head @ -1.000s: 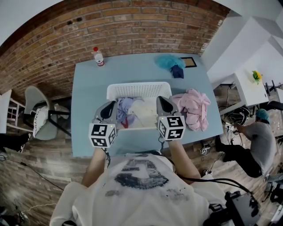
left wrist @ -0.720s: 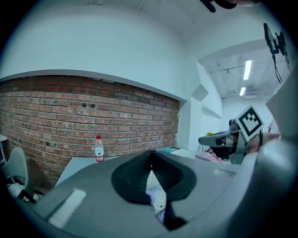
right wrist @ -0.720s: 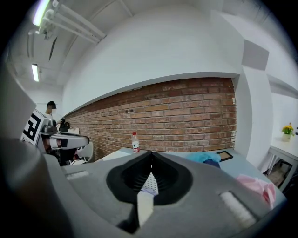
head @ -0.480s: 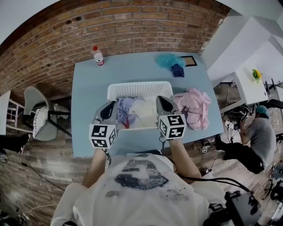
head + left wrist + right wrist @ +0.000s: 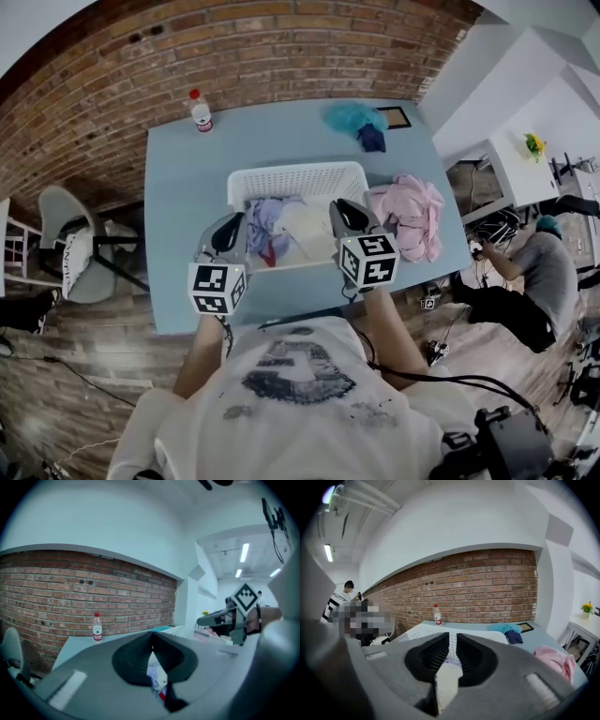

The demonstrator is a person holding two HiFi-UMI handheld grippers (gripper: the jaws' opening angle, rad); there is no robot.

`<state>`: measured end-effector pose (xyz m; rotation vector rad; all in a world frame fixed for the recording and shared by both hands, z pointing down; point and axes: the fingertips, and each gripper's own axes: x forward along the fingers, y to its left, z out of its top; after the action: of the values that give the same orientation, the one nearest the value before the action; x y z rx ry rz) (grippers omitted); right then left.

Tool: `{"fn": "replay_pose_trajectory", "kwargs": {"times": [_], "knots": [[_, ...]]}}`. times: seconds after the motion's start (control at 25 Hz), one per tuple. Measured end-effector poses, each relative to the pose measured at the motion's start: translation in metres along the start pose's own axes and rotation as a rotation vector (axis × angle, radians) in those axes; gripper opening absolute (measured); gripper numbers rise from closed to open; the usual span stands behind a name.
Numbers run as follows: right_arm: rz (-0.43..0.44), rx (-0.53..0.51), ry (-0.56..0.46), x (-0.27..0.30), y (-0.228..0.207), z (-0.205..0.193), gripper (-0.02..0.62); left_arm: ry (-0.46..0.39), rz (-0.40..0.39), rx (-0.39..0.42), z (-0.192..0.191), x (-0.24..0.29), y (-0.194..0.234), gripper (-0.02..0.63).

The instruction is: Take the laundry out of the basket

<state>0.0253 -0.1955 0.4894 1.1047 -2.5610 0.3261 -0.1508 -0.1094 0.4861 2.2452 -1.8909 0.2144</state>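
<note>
On the blue table (image 5: 178, 216), a water bottle (image 5: 200, 111) is seen at the far left corner. The left gripper (image 5: 232, 225) is held over the near left side of the white basket (image 5: 295, 178), jaws together, nothing clamped. Laundry (image 5: 281, 230) is piled inside the basket. The right gripper (image 5: 343, 210) is held at the basket's right side, its jaws just opened to a narrow gap, gripping nothing. A pink garment (image 5: 410, 214) is laid just right of the basket.

Bright, even indoor lighting; fisheye bending and dark corners; left tongs (image 5: 151, 640) blurred close-up.
</note>
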Motion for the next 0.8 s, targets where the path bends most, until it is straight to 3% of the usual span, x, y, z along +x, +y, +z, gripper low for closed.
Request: {"fn": "replay_pose_trajectory", "kwargs": {"times": [0.32, 0.52, 0.8], "knots": [[0.082, -0.033, 0.121, 0.033, 0.015, -0.008, 0.142, 0.005, 0.005, -0.004, -0.001, 0.015, 0.013, -0.009], [0.160, -0.033, 0.183, 0.059, 0.026, -0.011, 0.302, 0.005, 0.013, 0.002, 0.003, 0.027, 0.020, -0.009], [0.333, -0.013, 0.283, 0.087, 0.056, -0.023, 0.509, 0.006, 0.023, -0.005, 0.009, 0.041, 0.028, -0.009]]}}
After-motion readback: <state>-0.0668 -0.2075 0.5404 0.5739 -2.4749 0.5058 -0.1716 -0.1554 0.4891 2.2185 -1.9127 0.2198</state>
